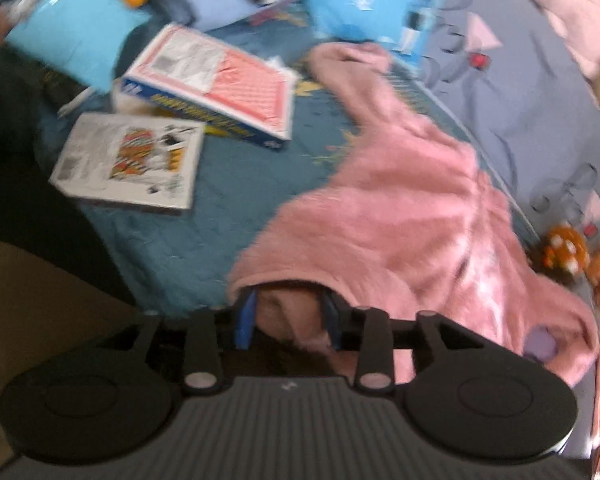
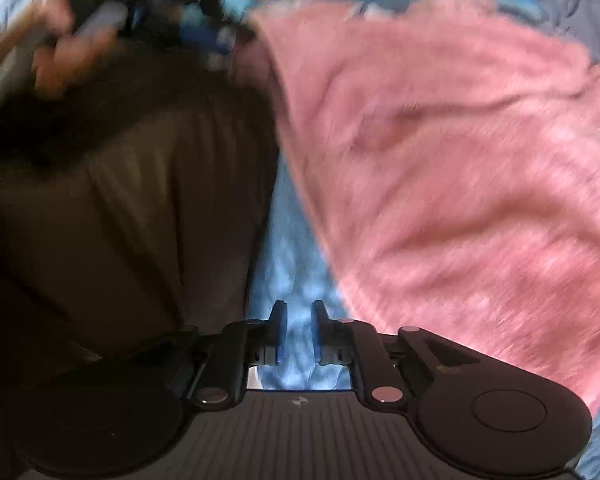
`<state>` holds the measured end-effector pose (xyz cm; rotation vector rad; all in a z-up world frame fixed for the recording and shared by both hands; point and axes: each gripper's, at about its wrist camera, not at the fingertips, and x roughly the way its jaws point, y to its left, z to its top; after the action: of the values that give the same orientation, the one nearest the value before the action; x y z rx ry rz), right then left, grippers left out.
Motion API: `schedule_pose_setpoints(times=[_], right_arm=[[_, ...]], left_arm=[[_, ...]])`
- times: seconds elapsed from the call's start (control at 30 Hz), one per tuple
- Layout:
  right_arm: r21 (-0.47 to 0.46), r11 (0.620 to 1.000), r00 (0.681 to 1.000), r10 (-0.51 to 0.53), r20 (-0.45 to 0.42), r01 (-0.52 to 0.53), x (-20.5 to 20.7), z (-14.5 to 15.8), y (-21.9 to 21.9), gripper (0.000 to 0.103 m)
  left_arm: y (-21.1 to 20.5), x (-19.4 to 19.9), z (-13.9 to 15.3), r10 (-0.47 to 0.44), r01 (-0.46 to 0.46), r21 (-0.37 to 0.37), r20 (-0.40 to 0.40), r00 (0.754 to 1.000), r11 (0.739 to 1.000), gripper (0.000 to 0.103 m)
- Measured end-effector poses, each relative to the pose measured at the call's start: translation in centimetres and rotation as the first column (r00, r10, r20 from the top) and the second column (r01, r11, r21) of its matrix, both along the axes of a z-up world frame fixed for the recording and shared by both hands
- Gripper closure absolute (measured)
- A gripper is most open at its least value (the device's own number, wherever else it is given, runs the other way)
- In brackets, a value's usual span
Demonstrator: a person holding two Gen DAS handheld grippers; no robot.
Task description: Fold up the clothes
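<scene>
A fluffy pink garment (image 1: 412, 208) lies spread on a teal quilted bedspread (image 1: 172, 248). In the left wrist view its near hem drapes over the tips of my left gripper (image 1: 288, 302). A fold of pink cloth sits loosely between the blue pads (image 1: 245, 320), which stand apart and do not pinch it. In the right wrist view the same garment (image 2: 460, 152) fills the right side. My right gripper (image 2: 299, 306) hovers just left of its edge, jaws narrowly apart, with only blue bedspread (image 2: 288, 248) showing between them.
A red-and-white box (image 1: 220, 80) and a white booklet (image 1: 132, 160) lie at the left of the bed. Blue plastic packs (image 1: 72, 36) sit at the back, an orange spotted toy (image 1: 568, 252) at the right. A person's dark brown clothing (image 2: 120, 200) and hand (image 2: 60, 52) fill the right wrist view's left.
</scene>
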<state>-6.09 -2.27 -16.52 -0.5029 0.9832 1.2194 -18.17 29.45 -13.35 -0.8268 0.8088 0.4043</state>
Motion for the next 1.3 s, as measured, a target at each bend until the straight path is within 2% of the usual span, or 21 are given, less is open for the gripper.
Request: schedule_pose_setpoints(times=[0.07, 0.1, 0.2, 0.27, 0.33, 0.43, 0.53, 0.6, 0.63, 0.67, 0.7, 0.73, 0.77, 0.87, 0.97, 1.0, 1.07, 1.17, 1.2, 1.23, 1.3], right_arm=[[0.139, 0.983, 0.993, -0.118, -0.014, 0.118, 1.8, 2.2, -0.6, 0.053], [0.202, 0.963, 0.984, -0.178, -0.023, 0.179, 2.8, 3.1, -0.8, 0.048], [0.286, 0.9, 0.944, -0.32, -0.082, 0.33, 6.3, 3.5, 0.1, 0.046], [0.317, 0.855, 0.912, -0.385, -0.144, 0.411, 8.5, 2.9, 1.1, 0.046], [0.324, 0.813, 0.873, -0.42, -0.247, 0.483, 10.7, 1.4, 2.3, 0.046], [0.277, 0.744, 0.777, -0.485, -0.402, 0.608, 13.7, -1.4, 4.5, 0.046], [0.183, 0.663, 0.657, -0.591, -0.468, 0.726, 14.8, -3.5, 5.7, 0.047], [0.131, 0.598, 0.571, -0.644, -0.508, 0.791, 15.2, -4.8, 5.9, 0.049], [0.127, 0.567, 0.536, -0.649, -0.54, 0.814, 15.2, -5.0, 5.7, 0.052], [0.121, 0.547, 0.512, -0.65, -0.561, 0.828, 15.3, -5.1, 5.6, 0.07], [0.121, 0.552, 0.517, -0.65, -0.558, 0.825, 15.3, -4.9, 5.5, 0.084], [0.131, 0.561, 0.533, -0.653, -0.538, 0.818, 15.2, -4.5, 5.4, 0.089], [0.14, 0.569, 0.55, -0.655, -0.518, 0.81, 15.0, -4.0, 5.2, 0.091], [0.187, 0.607, 0.623, -0.664, -0.414, 0.772, 14.3, -1.7, 4.5, 0.093], [0.215, 0.632, 0.664, -0.668, -0.336, 0.745, 13.4, 0.5, 3.3, 0.093], [0.203, 0.647, 0.675, -0.673, -0.301, 0.735, 13.5, 0.5, 3.4, 0.092], [0.145, 0.669, 0.683, -0.695, -0.226, 0.729, 14.0, -0.6, 3.6, 0.078], [0.127, 0.615, 0.628, -0.754, -0.193, 0.778, 14.1, -1.5, 2.7, 0.072], [0.164, 0.607, 0.628, -0.753, -0.195, 0.778, 13.7, -1.1, 2.1, 0.07], [0.196, 0.606, 0.636, -0.748, -0.188, 0.771, 13.2, -0.7, 1.6, 0.061], [0.228, 0.664, 0.696, -0.709, -0.111, 0.712, 11.4, 0.5, 1.1, 0.055]], left_arm=[[-0.6, -0.1, 1.0, -0.035, 0.034, 0.006, 0.037, 0.999, 0.999, 0.06], [-0.9, -0.1, 1.5, -0.049, 0.049, 0.007, 0.054, 0.997, 0.999, 0.057], [-1.6, -0.7, 3.2, -0.072, 0.072, 0.006, 0.106, 0.992, 0.997, 0.055], [-2.0, -1.0, 4.4, -0.086, 0.085, 0.016, 0.132, 0.988, 0.996, 0.048], [-2.3, -1.1, 5.2, -0.102, 0.099, 0.03, 0.147, 0.984, 0.995, 0.036], [-2.3, -0.5, 5.4, -0.127, 0.123, 0.036, 0.148, 0.981, 0.992, 0.029], [-2.3, 1.3, 4.5, -0.163, 0.162, 0.013, 0.141, 0.977, 0.987, 0.021], [-2.2, 2.7, 3.7, -0.175, 0.18, -0.019, 0.143, 0.974, 0.984, 0.02], [-2.1, 3.4, 3.2, -0.178, 0.186, -0.042, 0.147, 0.973, 0.982, 0.017], [-1.9, 4.1, 2.6, -0.183, 0.195, -0.069, 0.155, 0.971, 0.978, 0.015], [-1.7, 4.8, 1.8, -0.177, 0.191, -0.091, 0.148, 0.973, 0.977, 0.011], [-1.4, 5.6, 1.0, -0.169, 0.186, -0.113, 0.139, 0.976, 0.976, 0.011], [-1.1, 6.1, 0.2, -0.155, 0.169, -0.118, 0.117, 0.981, 0.978, 0.011], [-0.4, 6.7, -2.1, -0.108, 0.106, -0.082, -0.027, 0.994, 0.991, 0.012], [0.5, 5.5, -3.4, -0.07, 0.065, -0.072, -0.08, 0.994, 0.995, 0.012], [0.7, 5.2, -3.6, -0.064, 0.058, -0.062, -0.097, 0.993, 0.996, 0.012], [1.0, 5.0, -4.0, -0.057, 0.051, -0.054, -0.12, 0.991, 0.997, 0.012], [1.1, 4.9, -4.3, -0.045, 0.041, -0.033, -0.145, 0.988, 0.999, 0.012], [1.2, 4.8, -4.2, -0.04, 0.035, -0.033, -0.137, 0.99, 0.999, 0.012], [1.3, 4.6, -4.1, -0.034, 0.03, -0.035, -0.127, 0.991, 0.999, 0.012], [1.7, 4.3, -4.0, -0.034, 0.029, -0.061, -0.089, 0.995, 0.998, 0.011]])
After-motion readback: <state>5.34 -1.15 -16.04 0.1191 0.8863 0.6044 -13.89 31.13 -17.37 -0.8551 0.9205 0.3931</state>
